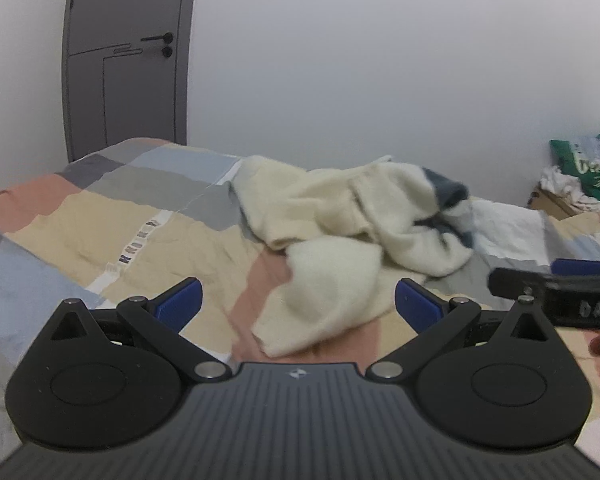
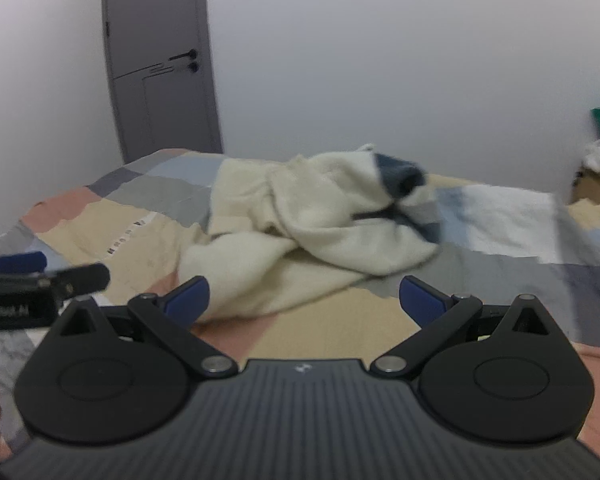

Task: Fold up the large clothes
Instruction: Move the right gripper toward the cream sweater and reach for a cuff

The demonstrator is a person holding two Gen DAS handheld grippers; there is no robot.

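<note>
Cream fleece, a large garment (image 1: 340, 220) with a dark blue-grey patch at its right end, lies crumpled near the middle of the bed (image 1: 80, 216), on a patchwork cover of beige, pink, grey and pale blue blocks. One loose end trails toward the near edge. Both claws hover above the near edge, side by side and apart from the cloth. The left gripper (image 1: 298, 300) stands with its blue pads spread wide, holding nothing; the right gripper (image 2: 304, 298) is likewise spread and empty. A grey door (image 1: 124, 56) stands beyond the bed's far left corner.
</note>
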